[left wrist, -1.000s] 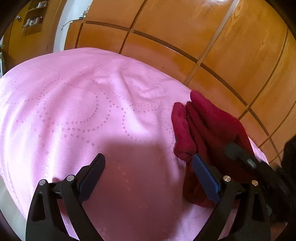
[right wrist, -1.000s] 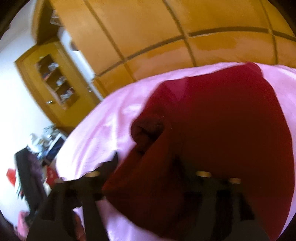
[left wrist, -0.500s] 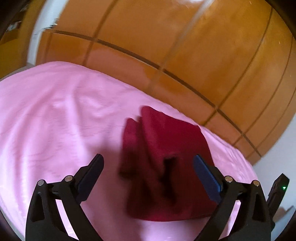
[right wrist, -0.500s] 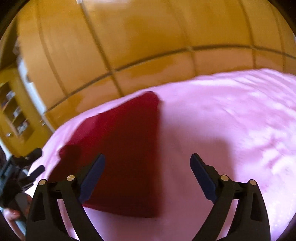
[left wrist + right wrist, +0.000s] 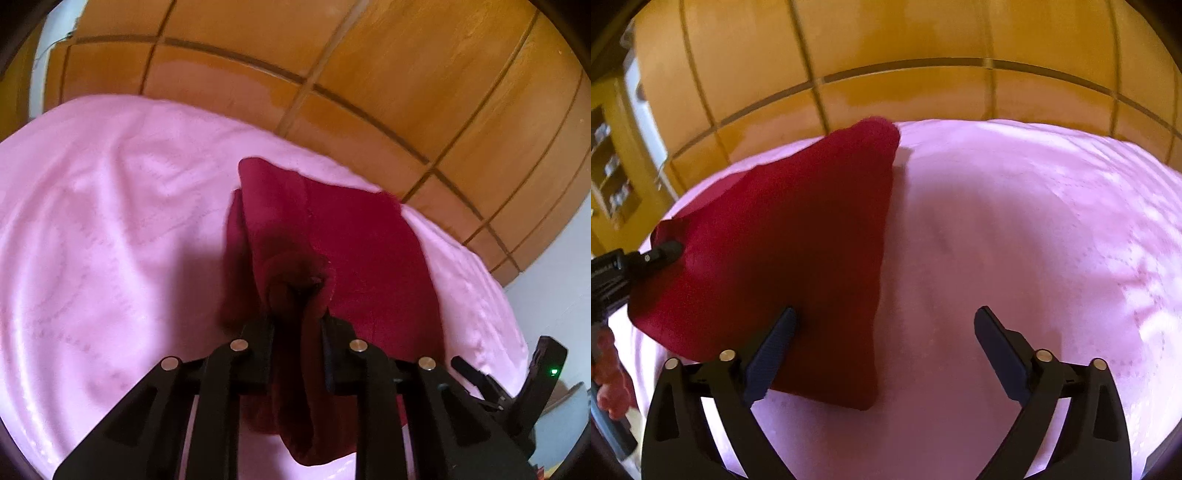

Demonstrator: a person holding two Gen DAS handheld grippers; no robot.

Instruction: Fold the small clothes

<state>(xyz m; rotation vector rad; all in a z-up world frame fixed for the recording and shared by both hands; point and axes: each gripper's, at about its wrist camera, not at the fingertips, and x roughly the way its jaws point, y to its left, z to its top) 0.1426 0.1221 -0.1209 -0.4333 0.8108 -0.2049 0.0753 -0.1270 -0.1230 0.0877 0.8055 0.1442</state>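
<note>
A dark red garment (image 5: 354,251) lies folded on the pink bed cover (image 5: 110,236). My left gripper (image 5: 297,321) is shut on a bunched near edge of the garment, with cloth squeezed between its jaws. In the right wrist view the garment (image 5: 798,236) lies left of centre, and the left gripper (image 5: 661,254) pinches its left edge. My right gripper (image 5: 884,332) is open and empty just above the bed; its left finger (image 5: 775,343) is over the garment's near right part.
A wooden panelled wardrobe (image 5: 332,74) stands behind the bed. A wooden shelf unit (image 5: 609,162) stands at the far left in the right wrist view. The pink cover (image 5: 1034,240) stretches out to the right of the garment.
My right gripper has let go of the garment and drawn back open. My left gripper has moved over the garment and shut on its near edge.
</note>
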